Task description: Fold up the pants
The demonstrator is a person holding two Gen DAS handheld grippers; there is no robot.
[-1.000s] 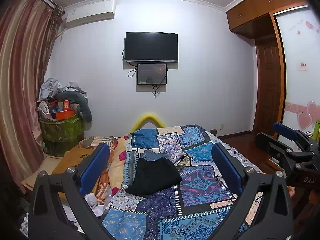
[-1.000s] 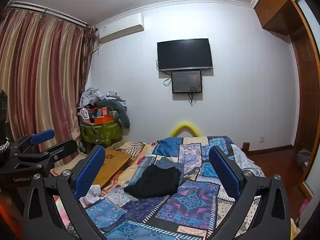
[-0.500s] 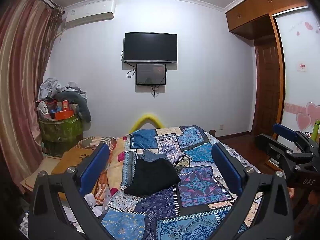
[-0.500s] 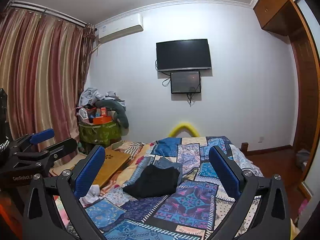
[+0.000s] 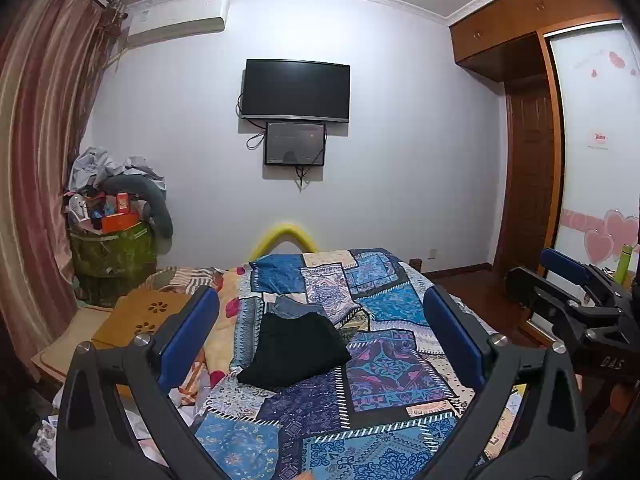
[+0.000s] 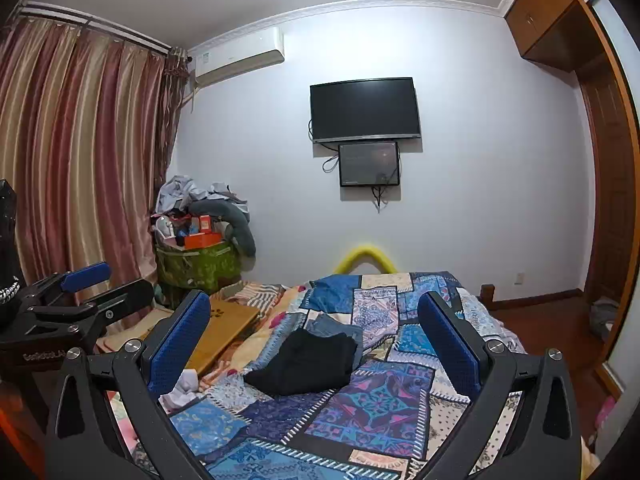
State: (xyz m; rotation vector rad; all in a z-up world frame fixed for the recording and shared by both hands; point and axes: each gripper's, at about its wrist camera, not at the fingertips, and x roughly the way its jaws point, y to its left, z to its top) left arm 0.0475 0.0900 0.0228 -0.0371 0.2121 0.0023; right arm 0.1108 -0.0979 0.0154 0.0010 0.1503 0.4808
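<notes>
Folded black pants [image 5: 296, 350] lie on the patchwork quilt of the bed [image 5: 384, 364], partly on top of a folded blue denim garment [image 5: 294, 306]. They also show in the right wrist view [image 6: 306, 362], with the denim [image 6: 336, 326] behind them. My left gripper [image 5: 320, 328] is open and empty, held well short of and above the pants. My right gripper [image 6: 314, 330] is open and empty, likewise back from the pants. Each gripper shows at the edge of the other's view: the right one [image 5: 576, 292], the left one [image 6: 68, 300].
A wooden lap desk [image 5: 140, 316] lies at the bed's left side, with white cloth [image 6: 180, 390] near it. A green bin piled with clutter [image 5: 112, 256] stands by the curtain. A TV [image 5: 296, 90] hangs on the far wall. A wardrobe [image 5: 528, 152] is at right.
Both views have drifted slightly; the grippers stay open and the pants have not moved.
</notes>
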